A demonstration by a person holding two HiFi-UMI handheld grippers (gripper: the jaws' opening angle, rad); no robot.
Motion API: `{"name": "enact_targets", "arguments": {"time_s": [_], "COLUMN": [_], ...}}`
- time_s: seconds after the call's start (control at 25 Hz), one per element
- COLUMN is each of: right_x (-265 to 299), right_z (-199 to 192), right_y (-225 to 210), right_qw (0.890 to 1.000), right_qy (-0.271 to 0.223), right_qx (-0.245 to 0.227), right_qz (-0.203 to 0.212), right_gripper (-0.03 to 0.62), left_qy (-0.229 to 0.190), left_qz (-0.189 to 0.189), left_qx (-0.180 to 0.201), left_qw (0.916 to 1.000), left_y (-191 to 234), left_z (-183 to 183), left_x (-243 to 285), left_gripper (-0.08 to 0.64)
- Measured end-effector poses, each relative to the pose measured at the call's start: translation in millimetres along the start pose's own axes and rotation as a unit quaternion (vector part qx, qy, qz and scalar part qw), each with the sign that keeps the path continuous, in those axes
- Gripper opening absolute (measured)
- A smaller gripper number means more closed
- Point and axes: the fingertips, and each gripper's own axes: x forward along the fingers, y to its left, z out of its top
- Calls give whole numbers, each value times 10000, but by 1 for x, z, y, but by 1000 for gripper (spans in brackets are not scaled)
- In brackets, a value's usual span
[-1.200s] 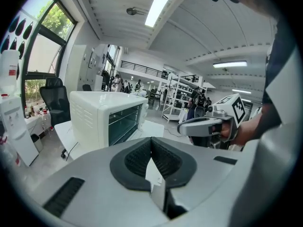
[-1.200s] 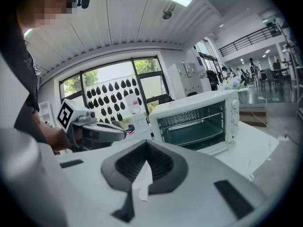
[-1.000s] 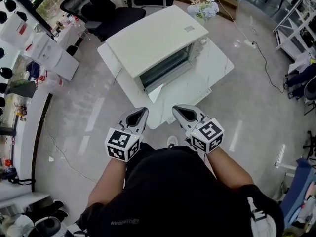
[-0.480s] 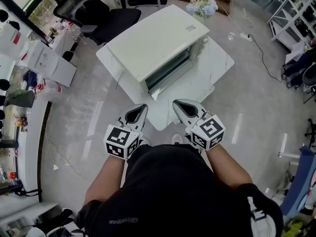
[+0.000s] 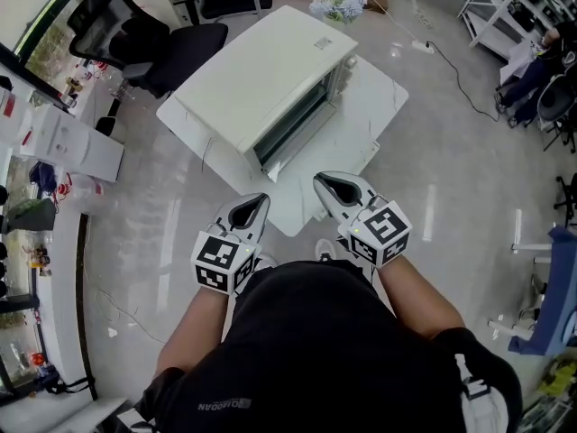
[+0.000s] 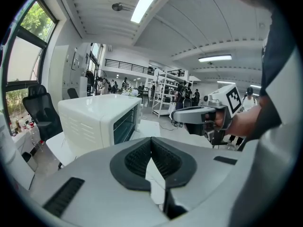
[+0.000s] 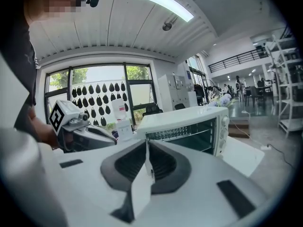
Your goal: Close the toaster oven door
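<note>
Toaster oven point(image 5: 261, 79): on white counter point(image 5: 365, 120), door point(image 5: 278, 163) open toward you. Floor point(image 5: 451, 188): open left and right of counter. Your left gripper point(image 5: 260, 200), right gripper point(image 5: 319, 181): clenched, empty, side by side at counter's near corner.

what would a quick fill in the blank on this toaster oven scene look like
1. The door of the toaster oven is ____, so the rack inside shows.
2. The toaster oven stands on a ____ table.
3. The jaws of the left gripper and the right gripper are both ____, with nothing between them.
4. Beyond the table's far left side stands a black office ____.

Missing words: open; white; shut; chair
</note>
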Motion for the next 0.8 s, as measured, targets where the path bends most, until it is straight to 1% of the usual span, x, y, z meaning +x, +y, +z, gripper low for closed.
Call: {"name": "enact_targets", "arguments": {"time_s": [0.16, 0.32, 0.56, 0.8], "right_x": [-1, -1, -1, 1], "right_z": [2, -1, -2, -1], "right_y": [0, 0, 2, 4], "right_qw": [9999, 9998, 9997, 9998], "right_qy": [45, 71, 35, 17], "right_qx": [-89, 4, 106, 134], "right_qz": [-132, -198, -207, -176], "right_gripper": [20, 40, 75, 98], "left_qy": [24, 41, 58, 39], "left_qz": [-64, -90, -24, -45], "left_qx": [-56, -70, -108, -112], "left_qw": [10000, 9999, 9999, 9999], "left_y": [2, 1, 8, 7], "left_z": [-1, -5, -10, -8], "left_x": [0, -5, -13, -13], "left_gripper": [3, 3, 3, 3]}}
